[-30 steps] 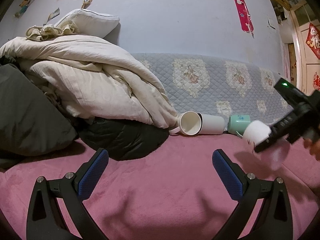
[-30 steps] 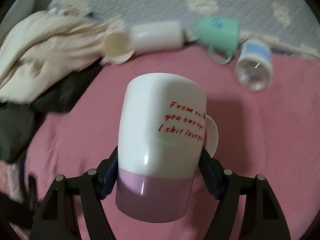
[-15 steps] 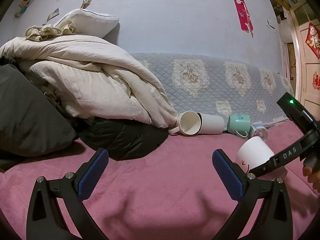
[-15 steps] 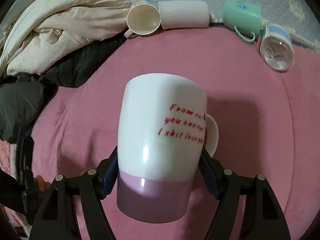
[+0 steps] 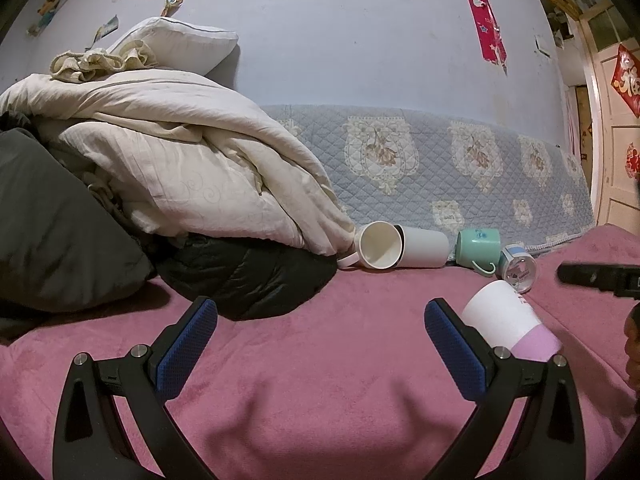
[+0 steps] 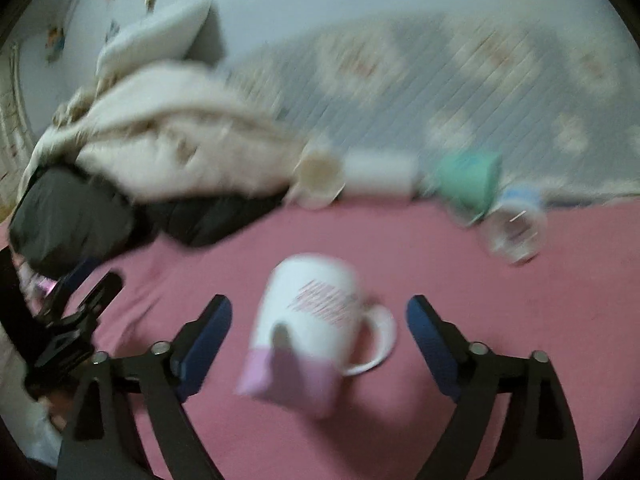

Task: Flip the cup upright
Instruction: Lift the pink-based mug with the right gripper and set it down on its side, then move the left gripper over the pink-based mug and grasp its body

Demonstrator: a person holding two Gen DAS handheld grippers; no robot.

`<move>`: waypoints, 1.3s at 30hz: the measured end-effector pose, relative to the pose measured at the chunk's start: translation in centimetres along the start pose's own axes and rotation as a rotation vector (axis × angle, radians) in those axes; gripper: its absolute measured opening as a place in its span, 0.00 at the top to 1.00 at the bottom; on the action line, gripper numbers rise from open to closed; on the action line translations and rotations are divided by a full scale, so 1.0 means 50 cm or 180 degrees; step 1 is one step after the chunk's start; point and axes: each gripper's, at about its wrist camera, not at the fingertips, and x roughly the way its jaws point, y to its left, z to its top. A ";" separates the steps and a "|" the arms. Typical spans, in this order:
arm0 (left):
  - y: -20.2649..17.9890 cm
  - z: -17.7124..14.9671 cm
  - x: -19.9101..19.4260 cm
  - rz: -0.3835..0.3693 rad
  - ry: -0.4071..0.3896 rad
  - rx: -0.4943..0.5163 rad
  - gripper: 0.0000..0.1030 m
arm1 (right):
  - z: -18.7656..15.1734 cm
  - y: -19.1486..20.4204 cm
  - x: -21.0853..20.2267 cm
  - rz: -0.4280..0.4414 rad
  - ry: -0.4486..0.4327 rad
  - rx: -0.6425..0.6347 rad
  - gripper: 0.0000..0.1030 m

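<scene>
A white mug with a pink band and red lettering (image 6: pixel 308 328) lies tilted on the pink bedspread (image 6: pixel 480 320), between the open fingers of my right gripper (image 6: pixel 318 320), which no longer touch it. The right wrist view is blurred by motion. The same mug (image 5: pixel 506 320) shows in the left wrist view just right of my left gripper (image 5: pixel 320 320), which is open and empty low over the bedspread. Part of the right gripper's body (image 5: pixel 600 276) shows at the right edge there.
Against the quilted grey backing (image 5: pixel 440 160) lie a white mug on its side (image 5: pixel 380 245), a white cylinder cup (image 5: pixel 424 247), a green mug (image 5: pixel 478 249) and a clear blue-banded cup (image 5: pixel 518 268). Cream bedding (image 5: pixel 180 160) and a black jacket (image 5: pixel 248 276) fill the left.
My right gripper has opened and let go of the white-and-pink mug, which now lies tilted on the bedspread. The right gripper has tipped up and pulled back. My left gripper has not moved.
</scene>
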 end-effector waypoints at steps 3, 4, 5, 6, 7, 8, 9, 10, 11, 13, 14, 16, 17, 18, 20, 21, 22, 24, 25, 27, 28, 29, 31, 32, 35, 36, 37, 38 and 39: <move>0.000 0.000 -0.001 0.0005 -0.0014 0.0000 0.00 | -0.021 -0.015 -0.033 -0.0419 -0.0506 -0.0226 0.10; 0.000 0.001 -0.001 0.0013 -0.0018 0.0003 0.00 | -0.030 -0.018 -0.040 -0.0530 -0.0609 -0.0317 0.10; -0.001 0.000 -0.002 0.0023 -0.0037 0.0010 0.00 | -0.038 -0.021 -0.043 -0.0635 -0.0683 -0.0418 0.10; -0.001 0.000 -0.004 0.0021 -0.0050 0.0016 0.00 | -0.046 -0.024 -0.041 -0.0706 -0.0721 -0.0504 0.09; -0.001 0.000 -0.004 0.0025 -0.0056 0.0024 0.00 | -0.052 -0.025 -0.047 -0.0741 -0.0734 -0.0540 0.09; -0.002 0.000 -0.004 0.0026 -0.0056 0.0030 0.00 | -0.060 -0.030 -0.046 -0.0780 -0.0734 -0.0552 0.04; -0.002 0.000 -0.003 0.0027 -0.0052 0.0033 0.00 | -0.066 -0.040 -0.045 -0.0786 -0.0744 -0.0485 0.00; -0.002 0.000 -0.004 0.0025 -0.0050 0.0024 0.00 | -0.070 -0.048 -0.047 -0.0753 -0.0741 -0.0406 0.00; -0.001 0.000 -0.005 0.0025 -0.0049 0.0020 0.00 | -0.069 -0.056 -0.048 -0.0719 -0.0737 -0.0337 0.00; -0.001 0.000 -0.005 0.0024 -0.0055 0.0017 0.00 | -0.072 -0.071 -0.060 -0.0671 -0.0796 -0.0229 0.00; -0.002 0.000 -0.005 0.0032 -0.0053 0.0014 0.00 | -0.076 -0.074 -0.063 -0.0670 -0.0834 -0.0201 0.00; -0.001 0.000 -0.006 0.0086 -0.0025 0.0014 0.00 | -0.088 -0.075 -0.068 -0.0697 -0.0873 -0.0209 0.00; 0.000 0.000 -0.009 0.0087 -0.0018 0.0007 0.00 | -0.089 -0.073 -0.067 -0.0706 -0.0875 -0.0230 0.00; 0.001 0.000 -0.011 0.0061 -0.0010 -0.0003 0.00 | -0.090 -0.071 -0.066 -0.0710 -0.0876 -0.0255 0.00; -0.001 0.003 -0.010 0.0019 0.0027 0.0010 0.00 | -0.098 -0.068 -0.071 -0.0715 -0.0886 -0.0287 0.00; -0.004 0.006 -0.006 -0.0007 0.0089 0.0030 0.00 | -0.100 -0.068 -0.072 -0.0741 -0.0901 -0.0294 0.00; -0.008 0.007 -0.003 -0.0015 0.0148 0.0046 0.00 | -0.104 -0.067 -0.076 -0.0777 -0.0927 -0.0297 0.00; -0.019 0.005 0.007 0.0123 0.0329 0.0084 0.00 | -0.111 -0.067 -0.088 -0.0796 -0.1019 -0.0297 0.00; -0.025 0.001 0.010 0.0183 0.0414 0.0121 0.00 | -0.113 -0.067 -0.093 -0.0780 -0.1061 -0.0292 0.00; -0.035 -0.002 0.004 0.0123 0.0478 0.0159 0.00 | -0.112 -0.072 -0.095 -0.0768 -0.1072 -0.0258 0.00; -0.039 0.000 -0.001 0.0106 0.0477 0.0164 0.00 | -0.112 -0.075 -0.093 -0.0761 -0.1058 -0.0245 0.00; -0.045 0.005 -0.006 0.0090 0.0476 0.0157 0.00 | -0.111 -0.077 -0.091 -0.0765 -0.1039 -0.0229 0.00; -0.058 0.021 -0.010 -0.0027 0.0539 0.0105 0.00 | -0.110 -0.077 -0.092 -0.0767 -0.1035 -0.0233 0.00; -0.065 0.031 -0.008 -0.0113 0.0596 0.0059 0.00 | -0.110 -0.076 -0.093 -0.0770 -0.1044 -0.0240 0.00; -0.087 0.066 0.001 -0.0400 0.0744 -0.0129 0.00 | -0.111 -0.074 -0.095 -0.0778 -0.1085 -0.0268 0.00; -0.094 0.077 0.008 -0.0480 0.0802 -0.0159 0.00 | -0.112 -0.074 -0.096 -0.0783 -0.1096 -0.0272 0.00; -0.102 0.092 0.019 -0.0577 0.0892 -0.0187 0.00 | -0.113 -0.075 -0.098 -0.0787 -0.1108 -0.0270 0.00; -0.105 0.106 0.032 -0.0663 0.0981 -0.0250 0.00 | -0.113 -0.077 -0.099 -0.0788 -0.1112 -0.0263 0.00; -0.106 0.117 0.045 -0.0735 0.1071 -0.0332 0.00 | -0.113 -0.080 -0.099 -0.0787 -0.1113 -0.0243 0.00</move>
